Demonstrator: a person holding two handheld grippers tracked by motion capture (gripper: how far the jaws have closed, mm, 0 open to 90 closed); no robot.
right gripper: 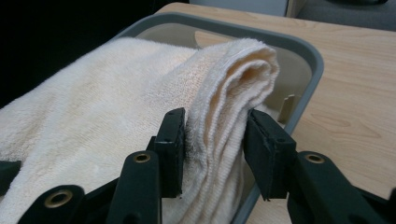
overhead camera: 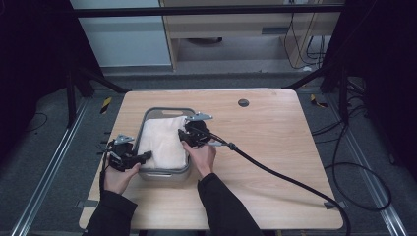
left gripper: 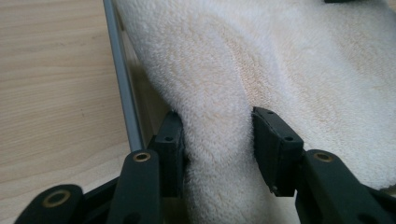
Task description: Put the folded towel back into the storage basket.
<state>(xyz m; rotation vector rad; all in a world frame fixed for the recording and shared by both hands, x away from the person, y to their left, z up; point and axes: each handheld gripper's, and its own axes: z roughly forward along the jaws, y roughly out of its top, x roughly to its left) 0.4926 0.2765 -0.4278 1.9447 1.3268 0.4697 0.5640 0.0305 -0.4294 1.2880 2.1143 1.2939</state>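
Wooden table (overhead camera: 275, 147) carries a grey bin (overhead camera: 164, 112) with the cream towel (overhead camera: 162, 142) inside. Left gripper (left gripper: 217, 140) and right gripper (right gripper: 215, 140) straddle its folds, jaws loosened, releasing; next, withdraw clear.

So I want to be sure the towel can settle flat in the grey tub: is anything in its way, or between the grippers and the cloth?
Nothing visible blocks it. The towel already lies in the tub. The left gripper and the right gripper each have a fold directly between their jaws, and one pad of each stands slightly off the cloth.
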